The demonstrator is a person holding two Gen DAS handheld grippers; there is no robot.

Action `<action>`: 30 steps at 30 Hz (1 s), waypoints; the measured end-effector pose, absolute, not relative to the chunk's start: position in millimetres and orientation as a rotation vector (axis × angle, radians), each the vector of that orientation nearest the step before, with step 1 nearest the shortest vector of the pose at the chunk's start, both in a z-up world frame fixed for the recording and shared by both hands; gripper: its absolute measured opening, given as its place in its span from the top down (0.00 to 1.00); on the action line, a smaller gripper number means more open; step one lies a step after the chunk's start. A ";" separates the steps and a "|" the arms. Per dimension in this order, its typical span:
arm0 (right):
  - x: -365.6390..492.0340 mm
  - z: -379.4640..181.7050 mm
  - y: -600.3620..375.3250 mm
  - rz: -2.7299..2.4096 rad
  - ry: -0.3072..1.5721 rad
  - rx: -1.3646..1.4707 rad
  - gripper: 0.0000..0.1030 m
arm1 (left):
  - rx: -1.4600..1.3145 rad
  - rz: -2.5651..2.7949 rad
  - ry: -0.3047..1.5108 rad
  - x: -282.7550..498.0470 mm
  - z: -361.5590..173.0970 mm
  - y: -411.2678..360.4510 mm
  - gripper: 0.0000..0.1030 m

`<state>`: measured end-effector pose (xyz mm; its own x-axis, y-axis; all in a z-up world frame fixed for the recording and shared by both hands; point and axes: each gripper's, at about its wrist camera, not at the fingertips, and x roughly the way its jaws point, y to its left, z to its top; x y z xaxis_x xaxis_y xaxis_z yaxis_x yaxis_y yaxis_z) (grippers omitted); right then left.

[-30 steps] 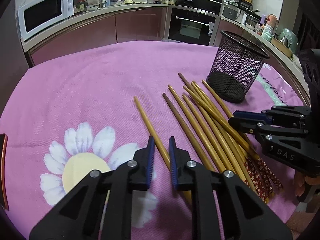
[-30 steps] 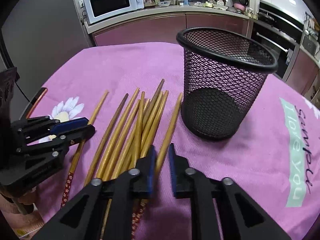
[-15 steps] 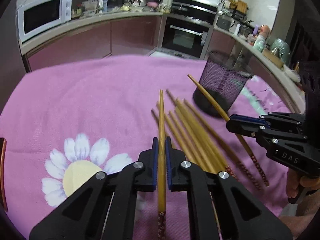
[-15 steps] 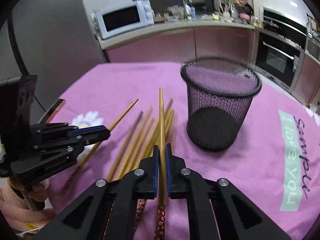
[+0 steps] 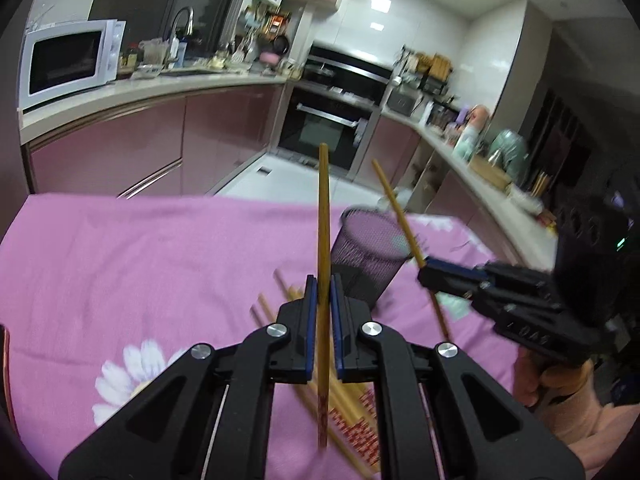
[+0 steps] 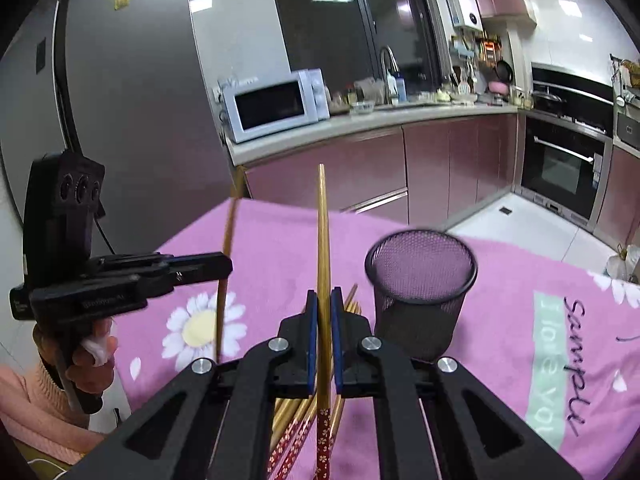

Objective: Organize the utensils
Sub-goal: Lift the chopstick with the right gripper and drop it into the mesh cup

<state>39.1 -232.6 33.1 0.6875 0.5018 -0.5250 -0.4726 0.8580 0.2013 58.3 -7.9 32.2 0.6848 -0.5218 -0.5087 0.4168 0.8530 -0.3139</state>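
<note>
My left gripper [image 5: 324, 280] is shut on a bamboo chopstick [image 5: 323, 216] that sticks up and forward, raised off the table. My right gripper [image 6: 324, 292] is shut on a second chopstick [image 6: 322, 224], also lifted. In the left wrist view the right gripper [image 5: 426, 274] shows at the right, its chopstick [image 5: 394, 204] crossing in front of the black mesh holder [image 5: 370, 256]. In the right wrist view the left gripper [image 6: 224, 266] shows at the left with its chopstick [image 6: 230, 224]. The mesh holder [image 6: 420, 280] stands upright to the right. Several chopsticks [image 6: 296, 420] lie on the cloth below.
A pink flowered tablecloth [image 5: 140, 264] covers the table [image 6: 520, 320]. A person's hands and pink sleeve [image 6: 24, 400] hold the gripper handles. A kitchen counter with a microwave [image 5: 68, 60] and an oven [image 5: 328, 128] lies beyond the table's far edge.
Both grippers closed on one chopstick each and rose, tilting up from the table. The two chopsticks came off the pile; the holder has not moved.
</note>
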 end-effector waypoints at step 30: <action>118.9 75.1 -262.1 0.368 0.315 0.067 0.95 | -0.073 -0.531 0.473 136.7 131.5 -106.8 0.93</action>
